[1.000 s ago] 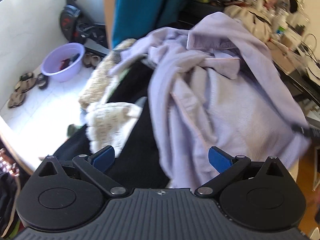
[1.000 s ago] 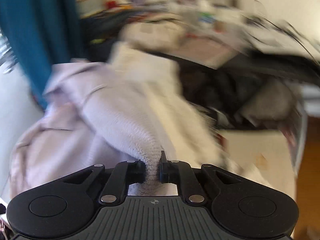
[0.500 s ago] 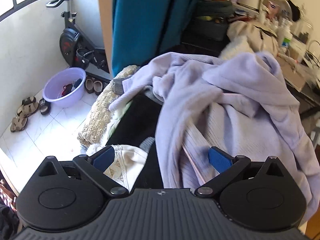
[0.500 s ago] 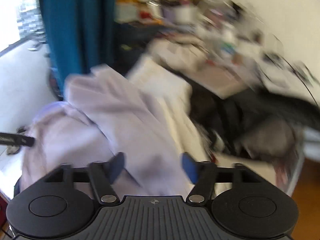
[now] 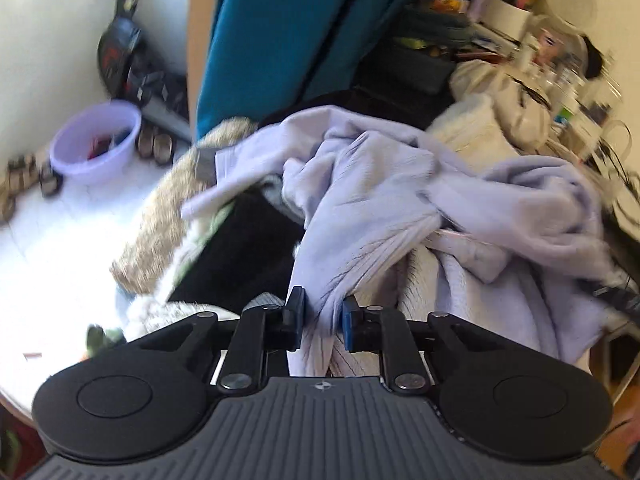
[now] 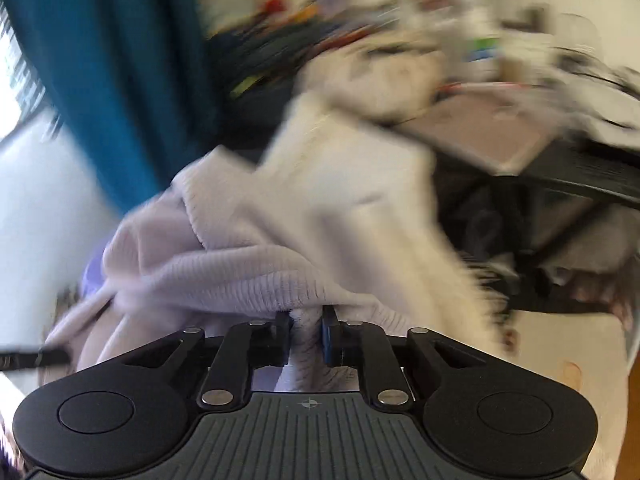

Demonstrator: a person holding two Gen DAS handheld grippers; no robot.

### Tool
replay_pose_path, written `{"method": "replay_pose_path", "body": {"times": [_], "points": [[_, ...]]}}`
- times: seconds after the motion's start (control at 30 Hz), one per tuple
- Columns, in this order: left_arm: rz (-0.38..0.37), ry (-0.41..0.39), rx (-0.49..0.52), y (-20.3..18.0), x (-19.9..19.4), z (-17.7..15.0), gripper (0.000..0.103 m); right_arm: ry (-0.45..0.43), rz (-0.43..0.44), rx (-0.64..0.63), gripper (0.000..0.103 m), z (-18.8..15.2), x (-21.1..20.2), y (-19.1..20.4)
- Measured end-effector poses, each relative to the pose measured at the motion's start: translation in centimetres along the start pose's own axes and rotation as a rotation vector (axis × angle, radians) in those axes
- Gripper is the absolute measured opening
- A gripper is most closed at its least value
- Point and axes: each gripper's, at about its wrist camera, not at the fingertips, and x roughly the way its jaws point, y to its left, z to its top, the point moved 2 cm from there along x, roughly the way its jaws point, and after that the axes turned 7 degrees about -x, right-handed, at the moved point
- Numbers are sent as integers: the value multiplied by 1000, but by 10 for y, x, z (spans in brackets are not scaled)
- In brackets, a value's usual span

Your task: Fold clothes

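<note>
A crumpled lavender fleece garment [image 5: 400, 200] lies on top of a pile of clothes. In the left wrist view my left gripper [image 5: 322, 314] has its jaws closing on a bunched fold of that garment, the pads pressing the cloth from both sides. In the blurred right wrist view the same lavender garment [image 6: 256, 264] spreads ahead, and my right gripper [image 6: 307, 330] has its jaws closing on a ribbed fold of it. A dark tip of the other gripper [image 6: 36, 358] shows at the left edge.
Under the lavender garment lie a black cloth [image 5: 240, 252], a tan knitted piece [image 5: 168, 216] and a cream knit [image 6: 360, 184]. A teal curtain [image 5: 288, 32] hangs behind. A purple basin [image 5: 96, 142] and sandals stand on the white floor at left. A cluttered desk [image 6: 500, 136] is at right.
Both grippers stood wide open half a second ago and have now closed on folds of the lavender garment. The right one had let go of an earlier fold before that.
</note>
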Motion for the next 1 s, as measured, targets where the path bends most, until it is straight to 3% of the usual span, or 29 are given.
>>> {"method": "replay_pose_path", "body": {"times": [0.07, 0.13, 0.23, 0.3, 0.37, 0.43, 0.5, 0.6, 0.67, 0.7, 0.73, 0.87, 1.0], "points": [[-15, -24, 8, -2, -13, -3, 15, -62, -97, 93, 11, -9, -28, -34], [-35, -33, -16, 1, -26, -4, 15, -49, -140, 234, 9, -27, -53, -73], [-51, -29, -53, 5, -43, -11, 14, 31, -237, 393, 6, -66, -86, -119], [-31, -37, -37, 4, -52, -19, 14, 119, -186, 484, 6, -100, -97, -134], [9, -28, -1, 2, -55, -29, 14, 221, -155, 460, 6, -122, -97, -124], [45, 8, 46, 1, -50, -38, 17, 227, -155, 353, 9, -124, -94, -100], [112, 11, 112, -3, -41, -40, 29, 232, -184, 254, 19, -117, -89, -79], [122, -22, 142, -9, -36, -31, 48, 194, -239, 114, 31, -94, -83, -57], [117, -24, 127, -12, -30, -21, 70, 151, -268, 26, 36, -79, -80, -48], [119, -14, 118, -14, -23, -16, 73, 131, -285, -5, 46, -75, -80, -46], [116, -2, 114, -15, -16, -12, 74, 123, -300, -25, 51, -71, -77, -46], [89, 39, 97, -21, -2, 2, 74, 107, -314, -41, 51, -62, -82, -43], [80, 48, 94, -22, -15, 2, 73, 66, -330, 6, 53, -62, -102, -49]]}}
